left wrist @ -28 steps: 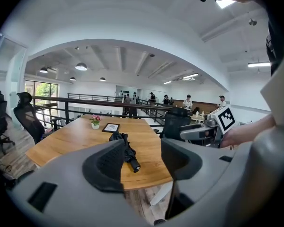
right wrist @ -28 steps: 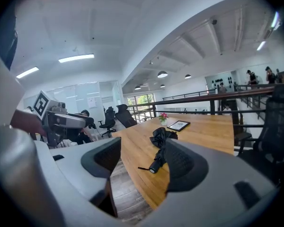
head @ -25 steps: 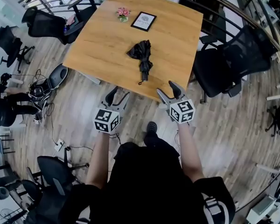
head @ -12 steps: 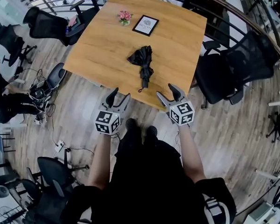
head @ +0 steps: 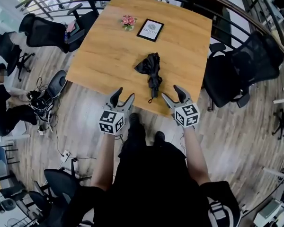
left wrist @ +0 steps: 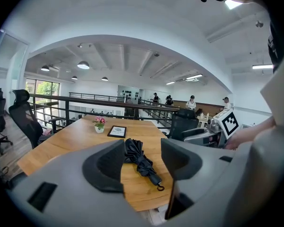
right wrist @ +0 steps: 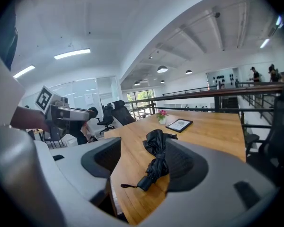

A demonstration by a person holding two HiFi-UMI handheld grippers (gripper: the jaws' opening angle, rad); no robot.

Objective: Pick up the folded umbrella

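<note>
Head view, worktop (head: 109, 46): wooden, square, seen from the near edge.

Folded umbrella (head: 151, 72): black, lying flat on the worktop toward the near edge, right of centre. Long axis runs 12 to 6 o'clock. The loose bunched canopy is at the 12 o'clock end. The handle is at the 6 o'clock end, close to the worktop edge, with a thin loop on it, probably a wrist strap.

Left gripper (head: 124, 94): at roughly 7 o'clock from the umbrella, at the near edge of the worktop. Jaws apart, nothing between the pads. Its own view shows the umbrella in the gap but farther off on the wood, not touched.

Right gripper (head: 172, 92): at roughly 5 o'clock from the umbrella, also at the near edge. Jaws wide apart and empty. In its own view the umbrella lies ahead, partly in front of the right-hand jaw, with no contact.

The handle end lies between the two grippers in the head view.

Other items:
- Small pot of pink flowers (head: 128, 21) at 11 o'clock from the umbrella, near the far edge.
- Black picture frame (head: 150, 30) at 12 o'clock, just beside the pot.
- Black office chair (head: 241, 65) at 3 o'clock from the worktop.
</note>
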